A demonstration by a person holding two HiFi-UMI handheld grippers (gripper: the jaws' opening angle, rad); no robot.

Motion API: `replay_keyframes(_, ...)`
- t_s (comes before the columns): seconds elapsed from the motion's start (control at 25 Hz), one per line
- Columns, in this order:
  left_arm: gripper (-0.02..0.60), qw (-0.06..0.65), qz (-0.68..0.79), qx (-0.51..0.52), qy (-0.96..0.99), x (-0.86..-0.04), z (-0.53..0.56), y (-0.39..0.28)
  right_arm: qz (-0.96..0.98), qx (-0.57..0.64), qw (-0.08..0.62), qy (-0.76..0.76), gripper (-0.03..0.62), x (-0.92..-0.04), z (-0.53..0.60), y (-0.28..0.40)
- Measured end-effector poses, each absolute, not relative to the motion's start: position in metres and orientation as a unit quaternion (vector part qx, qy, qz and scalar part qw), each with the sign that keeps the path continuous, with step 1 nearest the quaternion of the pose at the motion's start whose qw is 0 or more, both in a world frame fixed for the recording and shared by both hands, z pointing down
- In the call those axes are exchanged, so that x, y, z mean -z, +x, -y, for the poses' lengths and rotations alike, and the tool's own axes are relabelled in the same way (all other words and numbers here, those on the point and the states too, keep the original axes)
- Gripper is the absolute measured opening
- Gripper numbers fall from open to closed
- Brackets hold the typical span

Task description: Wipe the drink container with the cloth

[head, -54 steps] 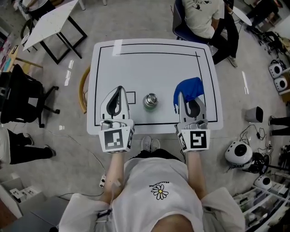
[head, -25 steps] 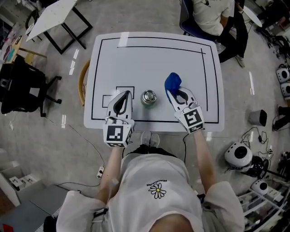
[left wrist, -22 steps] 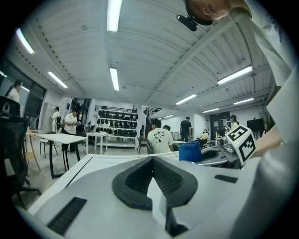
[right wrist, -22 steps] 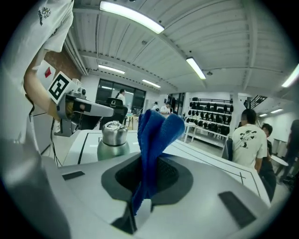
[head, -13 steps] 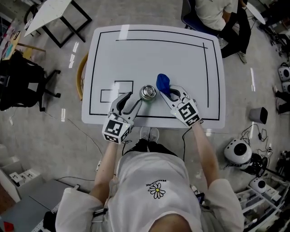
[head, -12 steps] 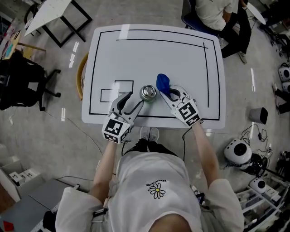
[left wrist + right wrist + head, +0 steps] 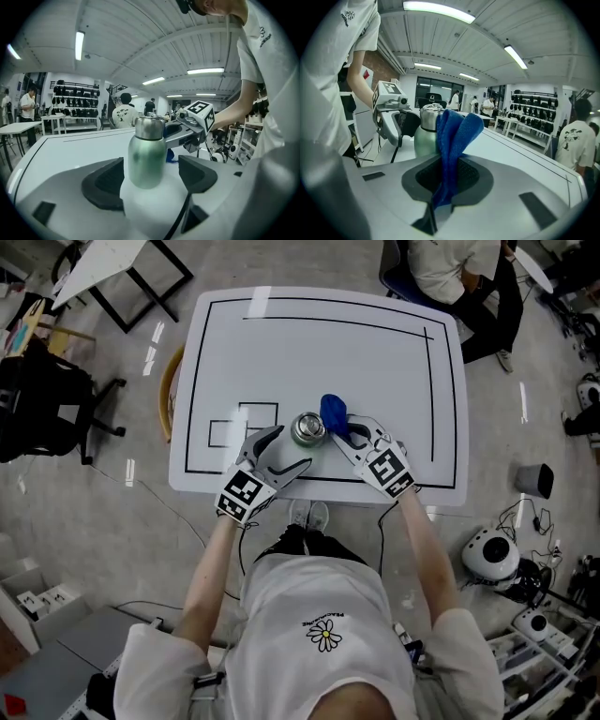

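A small green drink bottle [image 7: 307, 428] with a steel cap stands near the front edge of the white table [image 7: 319, 352]. My left gripper [image 7: 289, 448] angles in from the bottle's left; its jaws are opening. In the left gripper view the bottle [image 7: 146, 157] stands between the two dark pads [image 7: 105, 180], with gaps on both sides. My right gripper [image 7: 349, 435] is shut on a blue cloth [image 7: 333, 414], which hangs up beside the bottle's right side. In the right gripper view the cloth [image 7: 454, 136] rises from the jaws in front of the bottle [image 7: 423, 131].
Black lines frame the tabletop, with small rectangles [image 7: 242, 424] marked at front left. A seated person [image 7: 441, 263] is at the far right corner. A black chair [image 7: 47, 381] and another table [image 7: 103, 268] stand left; round devices [image 7: 487, 559] lie on the floor right.
My left gripper has swung right toward the bottle and its jaws have spread apart. My right gripper has carried the cloth left, up against the bottle's side.
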State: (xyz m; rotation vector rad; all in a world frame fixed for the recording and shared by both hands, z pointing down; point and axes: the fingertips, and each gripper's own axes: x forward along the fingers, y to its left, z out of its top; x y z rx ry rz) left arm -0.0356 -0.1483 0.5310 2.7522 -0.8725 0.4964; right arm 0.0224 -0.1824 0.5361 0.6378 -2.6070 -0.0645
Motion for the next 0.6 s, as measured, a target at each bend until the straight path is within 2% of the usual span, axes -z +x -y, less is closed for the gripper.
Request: replay_keyframes(0.6, 0.351, 0.119, 0.277, -0.183, 0.936, -0.542, 0.138, -0.025, 0.944, -0.02, 0.207, 0.256, 0.043, -0.54, 0.161, 0.028)
